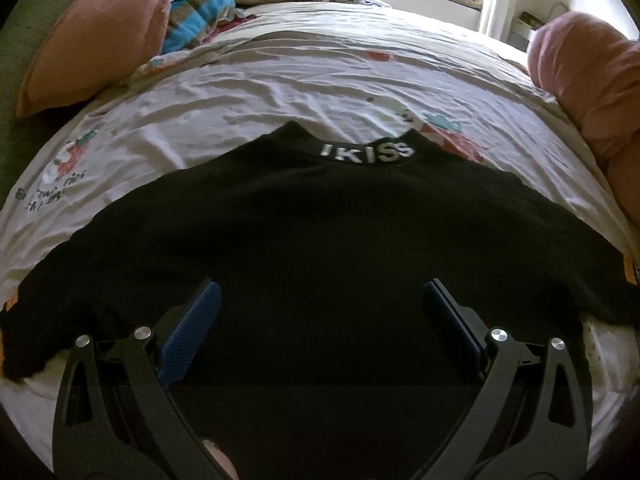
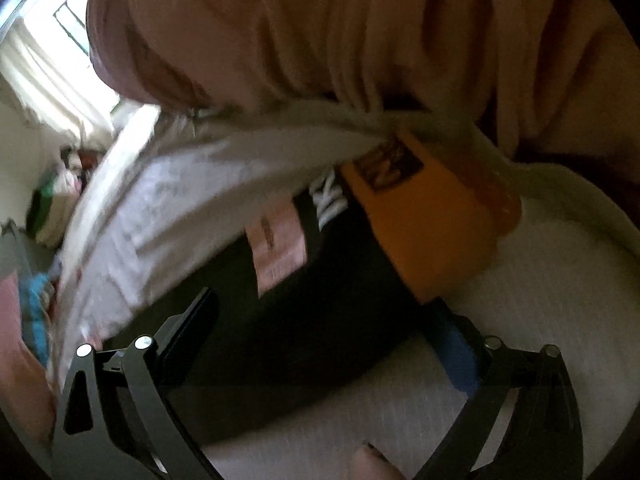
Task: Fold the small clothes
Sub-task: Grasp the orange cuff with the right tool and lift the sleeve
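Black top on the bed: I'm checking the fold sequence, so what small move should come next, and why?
Probably lower the right gripper onto the orange-cuffed sleeve and close on it. The black top lies spread flat on the bed sheet, unfolded; both grippers are open and hold nothing, the left gripper over its hem.

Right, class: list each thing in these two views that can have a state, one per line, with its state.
black garment: spread flat on the bed, unfolded
orange sleeve: lying out to the side
bedsheet: wrinkled
left hand-held gripper: open over the garment
right hand-held gripper: open
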`<state>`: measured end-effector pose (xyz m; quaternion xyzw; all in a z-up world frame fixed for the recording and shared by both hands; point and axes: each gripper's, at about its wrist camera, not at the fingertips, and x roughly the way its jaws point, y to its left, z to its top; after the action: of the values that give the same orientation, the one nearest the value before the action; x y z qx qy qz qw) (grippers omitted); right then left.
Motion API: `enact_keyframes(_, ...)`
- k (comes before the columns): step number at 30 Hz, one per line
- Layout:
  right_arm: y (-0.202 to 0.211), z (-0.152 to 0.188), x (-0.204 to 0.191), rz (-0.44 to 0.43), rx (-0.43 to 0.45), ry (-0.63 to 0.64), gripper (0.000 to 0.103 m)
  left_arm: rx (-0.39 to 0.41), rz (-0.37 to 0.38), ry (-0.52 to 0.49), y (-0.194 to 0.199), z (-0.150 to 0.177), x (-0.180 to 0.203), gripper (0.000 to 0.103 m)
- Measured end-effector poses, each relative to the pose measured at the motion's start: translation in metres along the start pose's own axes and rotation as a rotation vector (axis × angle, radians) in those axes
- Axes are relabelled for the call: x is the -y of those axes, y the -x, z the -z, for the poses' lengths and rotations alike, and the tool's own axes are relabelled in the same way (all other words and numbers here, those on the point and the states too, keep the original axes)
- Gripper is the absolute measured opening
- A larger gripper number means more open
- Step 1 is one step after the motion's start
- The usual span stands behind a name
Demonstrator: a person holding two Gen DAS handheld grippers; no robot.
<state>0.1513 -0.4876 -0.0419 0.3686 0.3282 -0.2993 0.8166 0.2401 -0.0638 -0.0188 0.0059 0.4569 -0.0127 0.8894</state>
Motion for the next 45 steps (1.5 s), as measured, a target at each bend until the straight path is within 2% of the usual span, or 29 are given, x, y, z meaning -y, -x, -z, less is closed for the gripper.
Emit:
enact_keyframes(1,-0.002,-0.001,0.001,0.019,0.020,-0.002,0.079,0.002,-0.002,0.009,0.000,-0.001,-0.005,0.094)
enact_keyframes(3,-0.003,-0.003,0.004,0.033,0.056,-0.008,0.056,0.019,-0.008,0.038,0.000,-0.003,-0.021,0.094)
enact_keyframes(4,-0.003,-0.002,0.005,0.029,0.069,-0.010,0.049,0.023,-0.009,0.046,0.001,-0.004,-0.025,0.094)
enact_keyframes(6,0.000,-0.003,0.009,-0.019,0.075,-0.024,0.024,0.030,-0.017,0.066,0.002,-0.008,-0.038,0.094)
enact_keyframes(7,0.002,-0.004,0.009,-0.046,0.073,-0.020,0.021,0.030,-0.015,0.078,0.003,-0.009,-0.043,0.094)
enact_keyframes(10,0.019,-0.004,-0.001,-0.111,0.112,0.029,0.018,0.027,0.002,0.100,0.007,-0.014,-0.056,0.094)
enact_keyframes(15,0.057,0.000,-0.041,-0.205,0.184,0.165,0.017,0.020,0.049,0.116,0.012,-0.016,-0.064,0.094)
enact_keyframes(24,0.099,0.025,-0.103,-0.331,0.210,0.304,0.016,0.023,0.133,0.128,0.028,-0.015,-0.071,0.094)
enact_keyframes(27,0.110,0.042,-0.119,-0.370,0.202,0.361,0.016,0.017,0.174,0.161,0.032,-0.014,-0.078,0.094)
enact_keyframes(36,0.124,0.092,-0.179,-0.455,0.156,0.513,0.016,-0.003,0.234,0.199,0.037,-0.013,-0.089,0.094)
enact_keyframes(45,0.114,0.144,-0.231,-0.473,0.108,0.654,0.016,0.000,0.358,0.249,0.048,-0.012,-0.105,0.094)
